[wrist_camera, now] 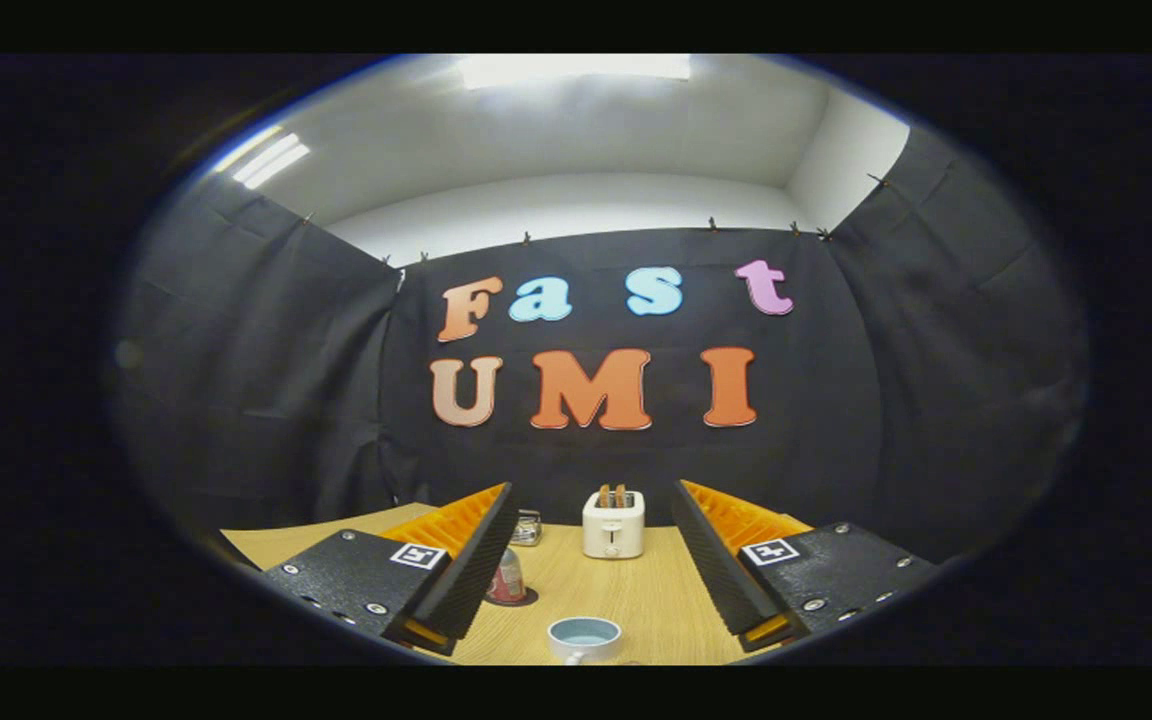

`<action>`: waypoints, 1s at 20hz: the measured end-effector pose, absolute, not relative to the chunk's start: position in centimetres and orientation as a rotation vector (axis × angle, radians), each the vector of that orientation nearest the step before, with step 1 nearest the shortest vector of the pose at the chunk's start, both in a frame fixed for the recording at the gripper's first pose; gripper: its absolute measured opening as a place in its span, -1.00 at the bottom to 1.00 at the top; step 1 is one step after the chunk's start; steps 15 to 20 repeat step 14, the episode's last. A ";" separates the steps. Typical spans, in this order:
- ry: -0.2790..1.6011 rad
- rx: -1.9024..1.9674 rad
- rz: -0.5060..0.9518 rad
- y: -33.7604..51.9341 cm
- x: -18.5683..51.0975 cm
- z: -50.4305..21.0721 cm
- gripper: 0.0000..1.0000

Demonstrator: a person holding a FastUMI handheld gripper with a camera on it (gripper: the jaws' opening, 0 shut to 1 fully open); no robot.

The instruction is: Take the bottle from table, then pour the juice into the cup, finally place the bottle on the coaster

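Wooden, pale and grained, the desk (pixel 636 600) spreads under my gripper (pixel 596 585), its far edge meeting the black cloth wall. My gripper is released, its two fingers (pixel 476 560) spread wide with nothing between them but bare desk, and it hangs above the surface touching none of the things there.

Beyond the fingers, near the back of the desk, stands a white toaster (pixel 613 525) with two browned slices poking out of its slots. Left of it, partly behind my left finger, is a small shiny box-like thing (pixel 527 527); I cannot tell what it is.

Closer in, the bottle (pixel 508 578) stands upright just beside the inner edge of my left finger, which covers its left side. It looks clear with a reddish label, and its top is hard to make out. It rests on a dark round coaster (pixel 526 600), of which I see only a sliver.

Nearest me, between the fingers and low down, sits the cup (pixel 584 637), white outside and light blue inside. Its lower part is cut off, and I cannot tell whether it holds any juice.
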State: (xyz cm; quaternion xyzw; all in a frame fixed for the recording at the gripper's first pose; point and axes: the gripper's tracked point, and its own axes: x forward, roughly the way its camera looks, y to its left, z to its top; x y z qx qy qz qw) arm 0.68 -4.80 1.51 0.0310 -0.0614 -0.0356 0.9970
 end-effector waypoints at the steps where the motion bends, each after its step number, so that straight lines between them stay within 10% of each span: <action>1: -0.127 0.063 -0.078 -5.4 0.3 1.7 0.83; 20: -0.134 0.081 -0.088 -8.9 -2.0 3.1 0.85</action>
